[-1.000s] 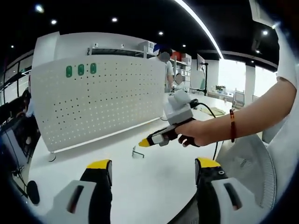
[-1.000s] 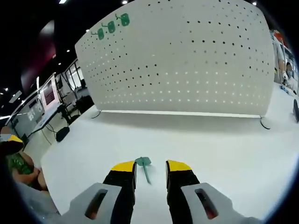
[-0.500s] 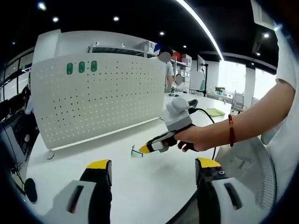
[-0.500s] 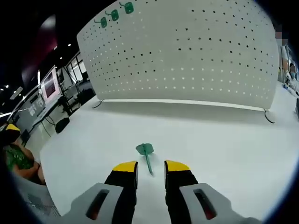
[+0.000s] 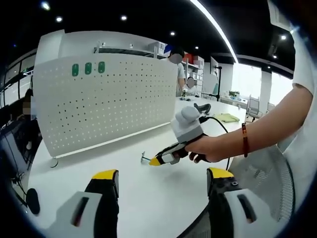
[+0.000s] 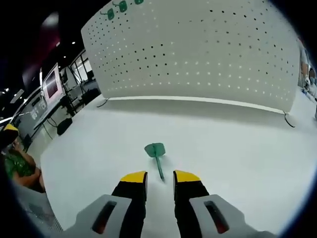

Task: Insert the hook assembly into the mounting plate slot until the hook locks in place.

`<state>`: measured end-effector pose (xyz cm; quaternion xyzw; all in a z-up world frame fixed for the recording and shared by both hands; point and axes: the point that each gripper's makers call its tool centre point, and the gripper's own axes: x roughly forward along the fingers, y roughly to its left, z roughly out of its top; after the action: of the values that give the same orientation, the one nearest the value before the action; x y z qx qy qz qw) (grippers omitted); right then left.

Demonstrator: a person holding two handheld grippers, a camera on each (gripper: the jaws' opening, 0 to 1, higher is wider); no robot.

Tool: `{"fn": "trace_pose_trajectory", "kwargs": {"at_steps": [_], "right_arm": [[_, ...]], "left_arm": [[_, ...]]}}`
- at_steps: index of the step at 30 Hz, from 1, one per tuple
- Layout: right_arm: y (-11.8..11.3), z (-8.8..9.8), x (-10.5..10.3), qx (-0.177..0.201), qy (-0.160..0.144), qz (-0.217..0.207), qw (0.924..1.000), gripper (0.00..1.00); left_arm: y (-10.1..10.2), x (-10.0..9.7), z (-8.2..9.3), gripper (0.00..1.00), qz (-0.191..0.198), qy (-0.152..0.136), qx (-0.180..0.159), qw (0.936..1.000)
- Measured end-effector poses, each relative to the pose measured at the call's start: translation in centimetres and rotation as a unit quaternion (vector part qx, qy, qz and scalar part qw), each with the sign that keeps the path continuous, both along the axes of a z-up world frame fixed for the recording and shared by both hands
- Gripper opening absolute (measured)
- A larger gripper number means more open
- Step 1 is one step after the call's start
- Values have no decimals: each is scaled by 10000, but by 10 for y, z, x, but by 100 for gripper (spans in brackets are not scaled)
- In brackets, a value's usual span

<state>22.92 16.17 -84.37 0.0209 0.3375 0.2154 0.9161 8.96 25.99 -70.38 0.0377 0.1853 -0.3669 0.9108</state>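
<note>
While jaws gape, right hand-held gripper [image 6: 160,177] nears green hook [image 6: 156,153].

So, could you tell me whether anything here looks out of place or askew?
Only the green hook: it lies flat on the white table, just ahead of the right gripper, while three like it sit on the pegboard. Nothing looks spilled or damaged.
</note>
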Motion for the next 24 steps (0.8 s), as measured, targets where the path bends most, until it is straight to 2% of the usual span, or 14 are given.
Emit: {"fn": "trace_pose_trajectory", "kwargs": {"at_steps": [8,13,24], "right_arm": [[4,-6,4,-40,43,78,10000,18],[5,-7,7,-37,60,85,9999,17],[6,-10,12,-67,9,140,9999,10]], "left_arm": [[5,1,-4,74,38,69,10,10000],[7,1,-9,74,34,95,134,9999],[9,2,-12,73,72,131,160,9998]]}}
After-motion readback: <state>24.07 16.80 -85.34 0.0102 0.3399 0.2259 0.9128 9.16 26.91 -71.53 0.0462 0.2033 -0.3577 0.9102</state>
